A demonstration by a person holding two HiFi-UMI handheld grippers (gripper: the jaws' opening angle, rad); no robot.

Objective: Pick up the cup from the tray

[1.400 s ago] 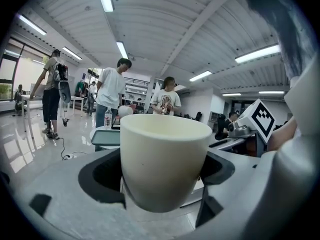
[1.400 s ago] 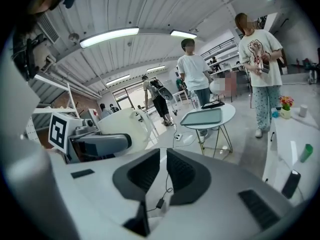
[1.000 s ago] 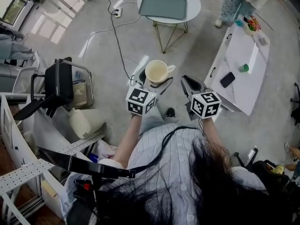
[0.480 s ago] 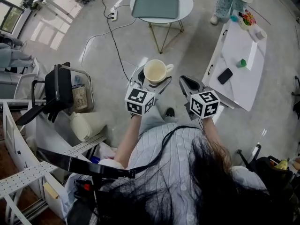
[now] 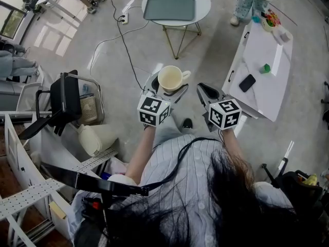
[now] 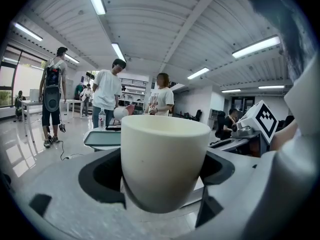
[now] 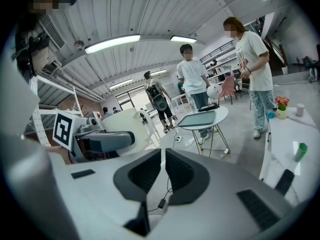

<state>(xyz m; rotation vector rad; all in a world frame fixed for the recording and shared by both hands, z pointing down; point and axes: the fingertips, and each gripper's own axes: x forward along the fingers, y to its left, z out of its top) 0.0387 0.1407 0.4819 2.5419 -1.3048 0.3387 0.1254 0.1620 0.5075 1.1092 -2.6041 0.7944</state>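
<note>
Cup (image 5: 171,78) gripped upright in left claw (image 5: 165,90); right claw (image 5: 205,91) closed, empty.

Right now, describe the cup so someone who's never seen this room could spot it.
Find the round white table carrying the grey-green tray; nearer the person are two grippers. The cream cup is clamped in the left gripper, while the right gripper is shut on nothing.

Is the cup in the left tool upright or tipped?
Upright. The left tool holds the cup with its rim level and its mouth facing up; the head view looks down into it.
</note>
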